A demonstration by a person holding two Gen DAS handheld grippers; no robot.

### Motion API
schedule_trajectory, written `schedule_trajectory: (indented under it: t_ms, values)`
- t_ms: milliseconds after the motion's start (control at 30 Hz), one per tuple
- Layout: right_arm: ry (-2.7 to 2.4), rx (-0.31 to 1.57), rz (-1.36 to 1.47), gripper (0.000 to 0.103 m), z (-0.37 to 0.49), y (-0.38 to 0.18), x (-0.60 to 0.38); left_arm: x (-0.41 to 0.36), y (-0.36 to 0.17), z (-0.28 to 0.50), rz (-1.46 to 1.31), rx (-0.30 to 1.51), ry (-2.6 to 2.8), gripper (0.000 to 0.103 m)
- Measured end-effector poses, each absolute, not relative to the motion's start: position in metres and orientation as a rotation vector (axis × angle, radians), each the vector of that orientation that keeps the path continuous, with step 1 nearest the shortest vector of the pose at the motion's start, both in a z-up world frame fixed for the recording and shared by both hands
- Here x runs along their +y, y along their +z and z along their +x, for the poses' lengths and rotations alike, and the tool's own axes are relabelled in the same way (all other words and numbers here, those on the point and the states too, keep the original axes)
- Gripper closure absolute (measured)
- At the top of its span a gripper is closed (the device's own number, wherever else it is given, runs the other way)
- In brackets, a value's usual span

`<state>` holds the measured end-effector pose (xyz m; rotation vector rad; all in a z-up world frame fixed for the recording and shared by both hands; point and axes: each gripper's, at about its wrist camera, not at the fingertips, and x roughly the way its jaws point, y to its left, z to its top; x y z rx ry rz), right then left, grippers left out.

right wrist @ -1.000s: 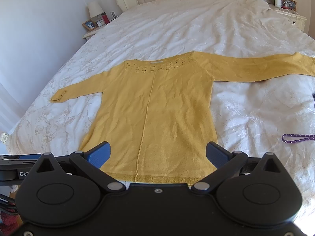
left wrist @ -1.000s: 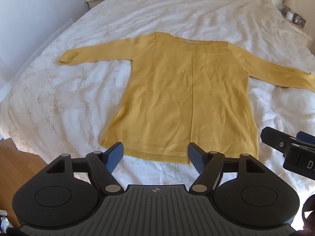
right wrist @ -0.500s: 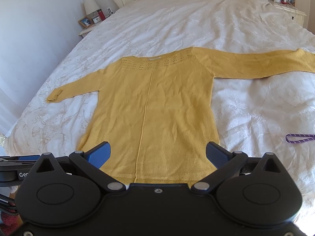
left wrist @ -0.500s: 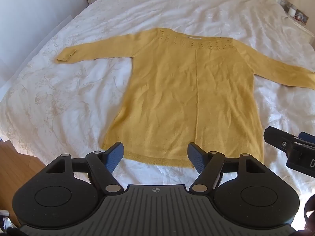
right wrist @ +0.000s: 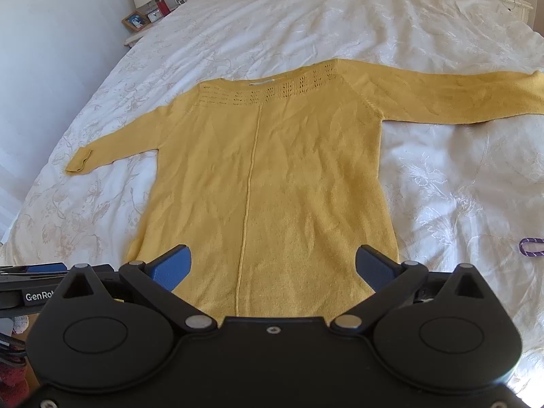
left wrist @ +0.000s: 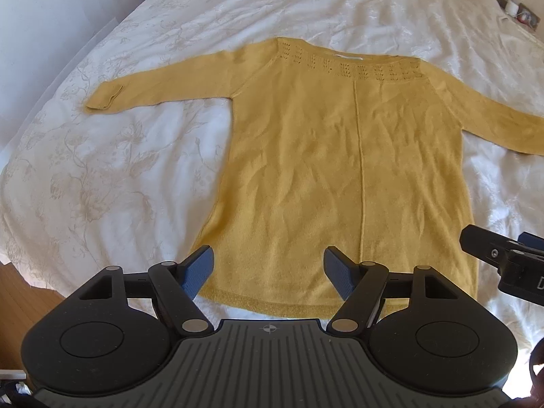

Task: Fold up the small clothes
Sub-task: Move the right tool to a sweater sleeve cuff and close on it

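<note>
**Sweater spread flat, both grippers poised at the hem**

The yellow sweater (left wrist: 340,176) lies face-up on the bed (left wrist: 119,170), sleeves stretched out so the fold lines are reachable. The left hand-held gripper (left wrist: 268,268) and right hand-held gripper (right wrist: 272,265) hover above its hem, jaws apart and empty, probably to pinch the bottom corners.

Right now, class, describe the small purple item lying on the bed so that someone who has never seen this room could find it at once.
Start at the big bed with the white floral bedspread, where a mustard-yellow sweater lies flat with sleeves spread. From the sweater's hem, look across the bare bedspread toward the right edge of the right wrist view. There lies a purple cord loop, the only purple thing on the bed.
</note>
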<state>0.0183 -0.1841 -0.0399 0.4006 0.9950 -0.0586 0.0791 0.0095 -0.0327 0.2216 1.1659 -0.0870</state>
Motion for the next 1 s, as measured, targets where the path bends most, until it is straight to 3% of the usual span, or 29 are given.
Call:
schedule_trajectory:
  t_ms: [567,1000]
  values:
    - [-0.108,1.024,0.446,0.001,0.081,-0.055,-0.203,-0.011,-0.045,0.171,0.283,1.121,-0.19,0.033]
    - [-0.015,1.008,0.506,0.001,0.114,-0.059,-0.282,-0.037,-0.029,0.181,0.228,0.935,-0.176,0.033]
